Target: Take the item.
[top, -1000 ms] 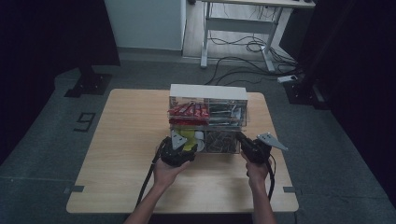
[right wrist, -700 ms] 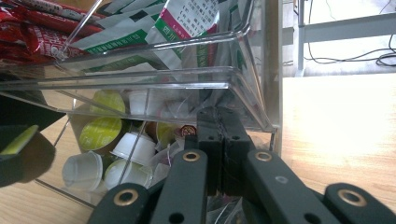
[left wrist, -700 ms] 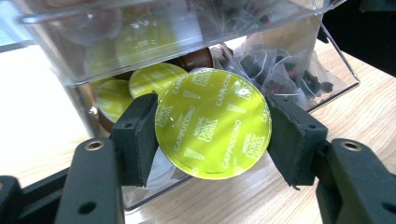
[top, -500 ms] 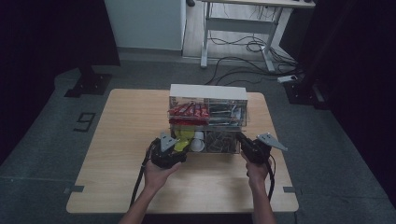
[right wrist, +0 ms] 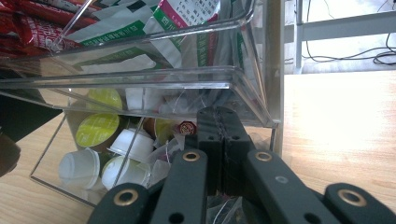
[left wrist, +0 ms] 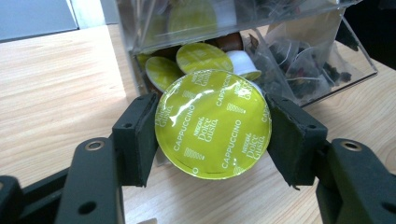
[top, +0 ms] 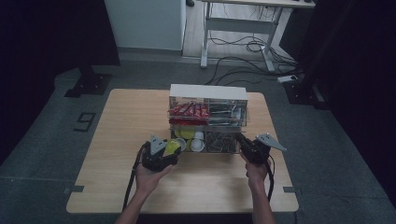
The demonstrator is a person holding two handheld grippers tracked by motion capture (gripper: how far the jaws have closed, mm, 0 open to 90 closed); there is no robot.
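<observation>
Dim grey floor and cable-strewn desk legs frame a pale wooden tabletop [top: 116, 186], and near its middle stands a clear acrylic organiser [top: 208, 116] with sachets above and capsules and tea bags in the tilted bins below. What matters now is the green cappuccino capsule [left wrist: 214, 123]: it sits clamped edge-on between the fingers [left wrist: 137, 137] of the left gripper [top: 161, 154], foil lid facing the camera, clear of the lower-left capsule bin [left wrist: 187, 56] and hanging over bare wood just in front of the organiser, toward the near-left part of the tabletop. Compared with the earlier high views, where that gripper was pressed up against the bin's mouth, the hand has drawn back and to the left, taking the capsule with it; I judge the pick to be done and the carry-off begun, with a set-down spot the next thing needed. More green and white capsules [right wrist: 100, 130] lie in the bin behind. On the other side, the right gripper [top: 252, 147] has not shifted from its place at the organiser's front right corner; its fingers [right wrist: 219, 140] are pressed together with nothing visible between them, their tips resting against the tea-bag bin [right wrist: 252, 93], apparently steadying the organiser while the other hand pulls away.
</observation>
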